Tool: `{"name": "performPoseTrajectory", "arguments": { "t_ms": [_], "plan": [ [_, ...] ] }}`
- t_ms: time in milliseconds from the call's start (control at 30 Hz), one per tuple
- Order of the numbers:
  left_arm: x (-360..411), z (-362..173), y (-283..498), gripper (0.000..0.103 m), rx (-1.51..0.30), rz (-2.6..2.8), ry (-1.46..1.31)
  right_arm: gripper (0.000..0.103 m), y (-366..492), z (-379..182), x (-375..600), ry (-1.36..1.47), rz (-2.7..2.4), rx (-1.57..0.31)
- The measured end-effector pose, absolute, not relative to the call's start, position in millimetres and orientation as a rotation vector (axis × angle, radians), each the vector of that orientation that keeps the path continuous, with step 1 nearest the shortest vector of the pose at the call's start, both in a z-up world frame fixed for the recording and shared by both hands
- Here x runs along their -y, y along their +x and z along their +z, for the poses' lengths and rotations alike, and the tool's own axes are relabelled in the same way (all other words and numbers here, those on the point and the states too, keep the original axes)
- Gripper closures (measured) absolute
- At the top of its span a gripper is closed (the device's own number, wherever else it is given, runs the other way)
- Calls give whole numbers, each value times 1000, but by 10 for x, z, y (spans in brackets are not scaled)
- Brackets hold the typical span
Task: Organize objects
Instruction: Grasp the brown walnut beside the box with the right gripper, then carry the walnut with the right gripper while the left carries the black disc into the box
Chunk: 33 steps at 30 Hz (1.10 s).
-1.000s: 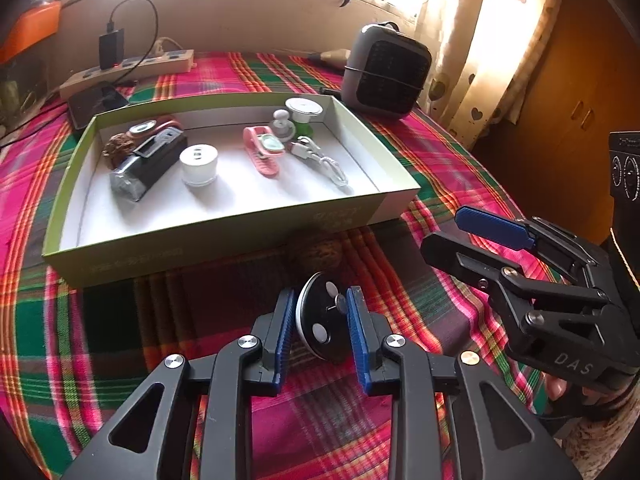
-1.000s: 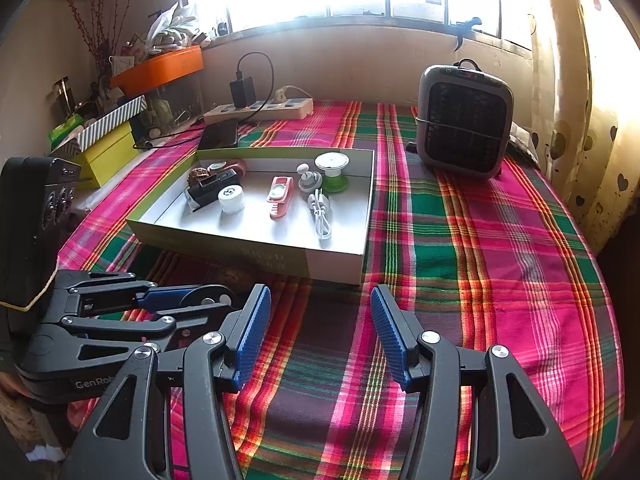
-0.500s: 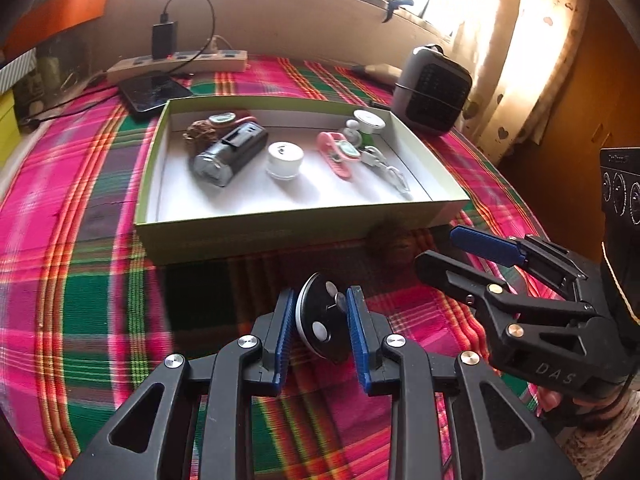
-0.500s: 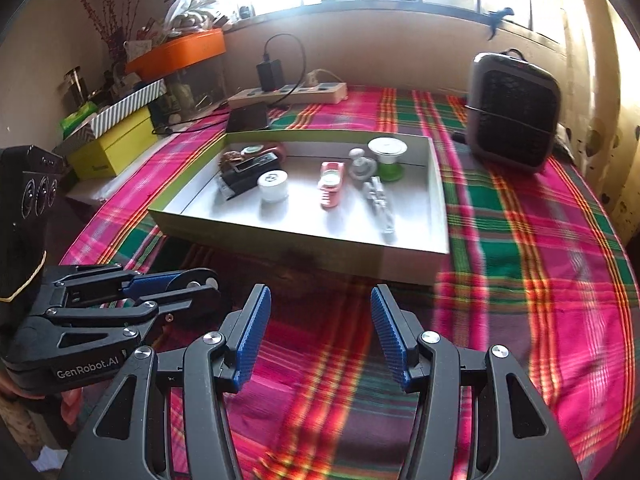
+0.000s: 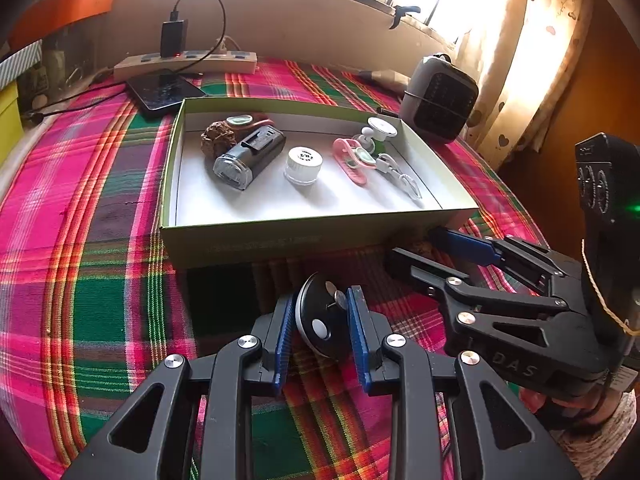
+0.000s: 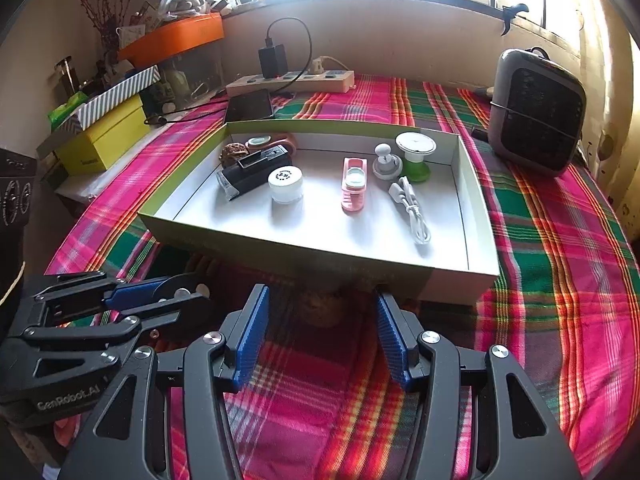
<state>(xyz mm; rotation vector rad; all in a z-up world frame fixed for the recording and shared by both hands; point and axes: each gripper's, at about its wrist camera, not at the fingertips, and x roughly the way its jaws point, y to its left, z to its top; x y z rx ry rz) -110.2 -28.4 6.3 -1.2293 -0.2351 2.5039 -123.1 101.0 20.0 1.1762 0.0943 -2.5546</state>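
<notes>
My left fingers [image 5: 322, 330] stay clamped on the black disc [image 5: 320, 320], now carried nearer the box [image 5: 280, 236], ready to go in. My right fingers [image 6: 320, 332] have closed in, spread wide and empty, around the walnut [image 6: 320, 306] on the bench.

The box's [image 6: 280, 250] near wall crosses mid-frame ahead of both grippers. A walnut [image 6: 322, 308] lies on the plaid counter [image 6: 560, 280] against that wall. Bare white floor runs along the box's lower edge; open cloth fills the frame's right.
</notes>
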Motion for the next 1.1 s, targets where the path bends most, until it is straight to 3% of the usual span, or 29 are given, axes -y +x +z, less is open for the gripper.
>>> {"name": "performPoseTrajectory", "arguments": {
  "t_ms": [167,500,1100],
  "plan": [
    [290,62,-1108,78,237,2500,-1228,51,-1276,165,-1007,1205,-2559,-84],
    [284,65,-1115,78,237,2501,-1229,71,-1306,148,-1056,1231,-2578,-70],
    [219,109,-1077,79,172,2525,-1213,71,-1216,153,-1070,1216,-2533,-46]
  ]
}}
